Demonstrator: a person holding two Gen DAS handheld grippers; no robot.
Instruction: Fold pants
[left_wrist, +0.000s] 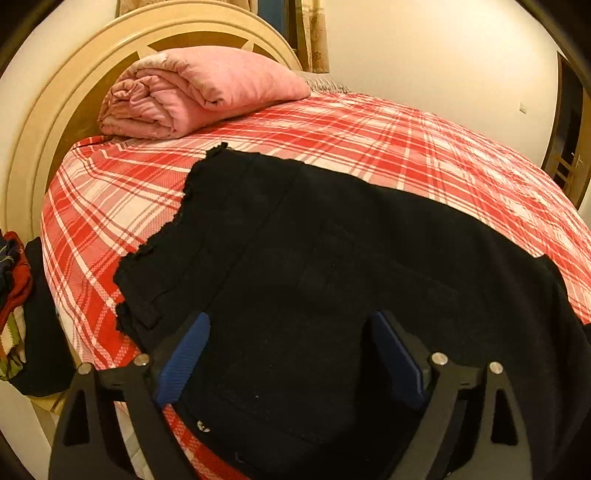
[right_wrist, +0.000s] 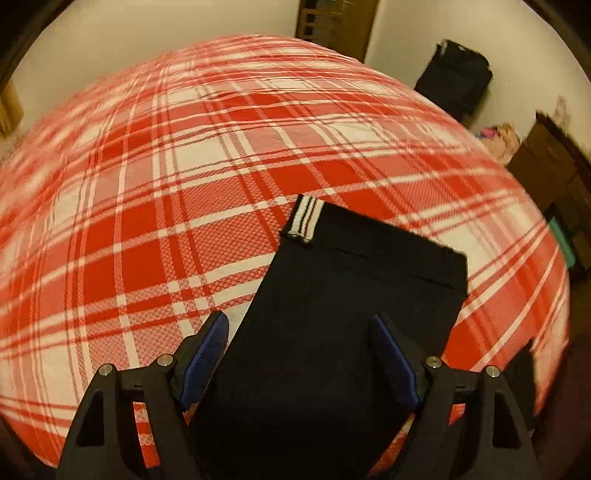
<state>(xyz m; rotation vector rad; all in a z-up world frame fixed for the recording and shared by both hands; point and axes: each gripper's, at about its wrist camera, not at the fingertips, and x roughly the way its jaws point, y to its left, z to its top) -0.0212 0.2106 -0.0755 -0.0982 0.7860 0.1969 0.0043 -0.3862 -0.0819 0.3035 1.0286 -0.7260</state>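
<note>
Black pants (left_wrist: 314, 266) lie flat on a red and white plaid bed (left_wrist: 110, 206). In the left wrist view their frayed hem edge is at the left and the cloth runs off to the right. My left gripper (left_wrist: 290, 321) is open just above the pants near the bed's front edge, holding nothing. In the right wrist view the pants (right_wrist: 332, 314) end at a waistband with a striped lining (right_wrist: 304, 221). My right gripper (right_wrist: 299, 321) is open above that end, empty.
A folded pink quilt (left_wrist: 199, 88) lies at the cream headboard (left_wrist: 55, 110). A heap of clothes (left_wrist: 14, 295) sits left of the bed. A black bag (right_wrist: 456, 79) and wooden furniture (right_wrist: 554, 166) stand beyond the bed's right side.
</note>
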